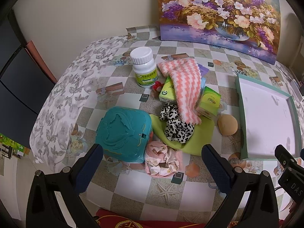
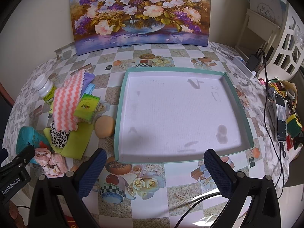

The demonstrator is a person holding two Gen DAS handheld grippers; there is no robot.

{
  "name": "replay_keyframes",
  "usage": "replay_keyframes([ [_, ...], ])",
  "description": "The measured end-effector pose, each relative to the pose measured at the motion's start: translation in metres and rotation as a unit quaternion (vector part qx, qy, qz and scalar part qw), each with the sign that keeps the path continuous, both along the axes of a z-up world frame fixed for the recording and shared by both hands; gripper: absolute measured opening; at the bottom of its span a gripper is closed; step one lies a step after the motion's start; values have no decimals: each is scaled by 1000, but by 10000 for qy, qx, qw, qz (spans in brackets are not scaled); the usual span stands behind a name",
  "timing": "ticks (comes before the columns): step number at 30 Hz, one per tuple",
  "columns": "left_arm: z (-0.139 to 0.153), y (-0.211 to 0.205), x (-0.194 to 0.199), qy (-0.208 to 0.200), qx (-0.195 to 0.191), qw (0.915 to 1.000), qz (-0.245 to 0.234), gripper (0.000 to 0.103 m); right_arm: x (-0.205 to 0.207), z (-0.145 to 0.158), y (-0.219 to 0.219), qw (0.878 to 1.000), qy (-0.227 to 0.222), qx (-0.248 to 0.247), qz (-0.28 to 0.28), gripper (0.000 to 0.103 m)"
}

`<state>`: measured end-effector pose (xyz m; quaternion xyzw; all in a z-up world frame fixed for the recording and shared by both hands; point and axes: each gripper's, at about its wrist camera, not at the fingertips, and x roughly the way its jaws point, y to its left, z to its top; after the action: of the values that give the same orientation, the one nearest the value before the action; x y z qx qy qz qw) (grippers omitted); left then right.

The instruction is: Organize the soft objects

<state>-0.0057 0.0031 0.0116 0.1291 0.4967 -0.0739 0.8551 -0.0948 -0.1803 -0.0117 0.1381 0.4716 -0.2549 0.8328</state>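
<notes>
Starting with the crumpled pink cloth (image 1: 161,158), which lay on the surface just ahead of the spread, empty left gripper (image 1: 152,160), was judged best, a central pinch being advised before transfer to the bare tray (image 2: 121,102) below the equally spread, empty right gripper (image 2: 154,160).

Illumination is even, diffuse and moderately bright. Soft shadows fall inside the tray (image 2: 237,102) near its front wall. Both fisheye views bend straight lines strongly toward dark vignetted corners. Central focus is sharp; edges soften slightly. The tablecloth (image 2: 171,190) shows mild glare.
</notes>
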Motion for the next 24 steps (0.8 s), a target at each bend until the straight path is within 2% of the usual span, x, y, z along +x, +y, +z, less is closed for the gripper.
replay_keyframes([
  [24,0,4,0,-6,-24,10000,34,103,0,-2,0,10000,19,11,-4,103],
])
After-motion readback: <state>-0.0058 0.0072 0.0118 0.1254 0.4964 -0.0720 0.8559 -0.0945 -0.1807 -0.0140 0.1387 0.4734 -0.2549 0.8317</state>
